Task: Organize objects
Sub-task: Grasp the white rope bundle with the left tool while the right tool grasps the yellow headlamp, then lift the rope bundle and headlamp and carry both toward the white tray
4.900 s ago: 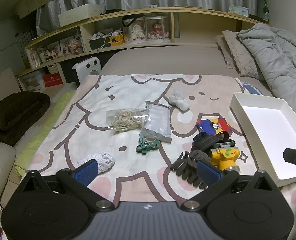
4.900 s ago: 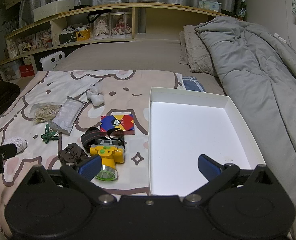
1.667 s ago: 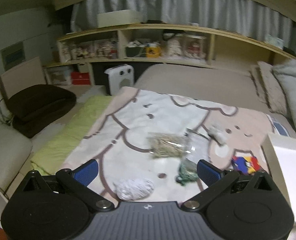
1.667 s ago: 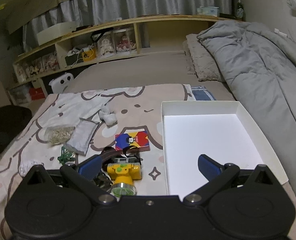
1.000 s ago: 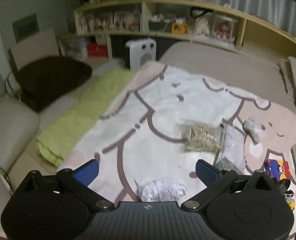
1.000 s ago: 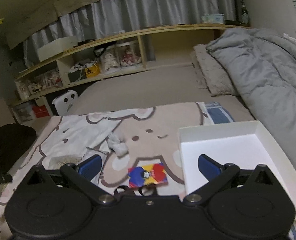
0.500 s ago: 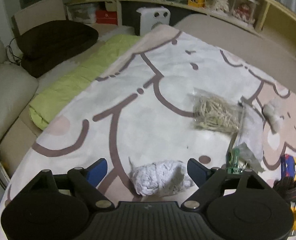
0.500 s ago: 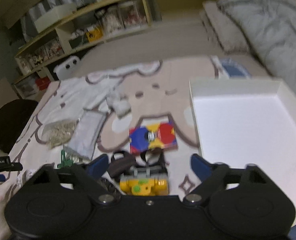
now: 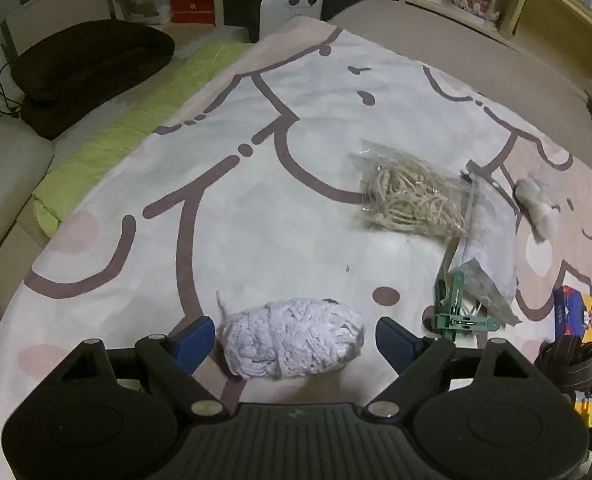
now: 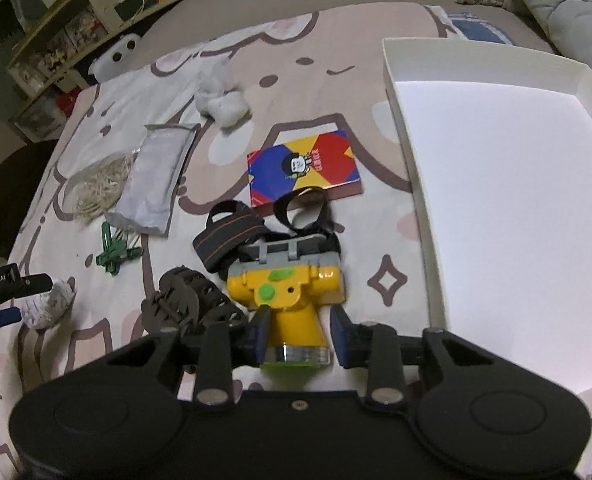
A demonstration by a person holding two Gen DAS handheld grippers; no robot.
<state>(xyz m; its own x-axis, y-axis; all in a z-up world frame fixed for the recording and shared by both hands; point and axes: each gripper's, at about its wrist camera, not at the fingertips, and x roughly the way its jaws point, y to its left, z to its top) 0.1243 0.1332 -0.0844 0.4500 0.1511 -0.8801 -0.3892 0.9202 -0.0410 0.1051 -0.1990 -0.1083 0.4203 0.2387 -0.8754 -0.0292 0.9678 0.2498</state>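
Both dropped; right hand-held gripper (image 10: 299,330) closing round yellow headlamp (image 10: 291,300).

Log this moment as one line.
left hand-held gripper: open around yarn ball | right hand-held gripper: closing on yellow headlamp | tray: empty

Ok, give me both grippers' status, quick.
Left gripper: open, straddling the white yarn ball, not gripping.
Right gripper: jaws closing around the yellow headlamp.

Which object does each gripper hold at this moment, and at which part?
The right gripper is closing around the yellow headlamp, at its narrow lamp barrel. The left gripper holds nothing: it is open around the white yarn ball.
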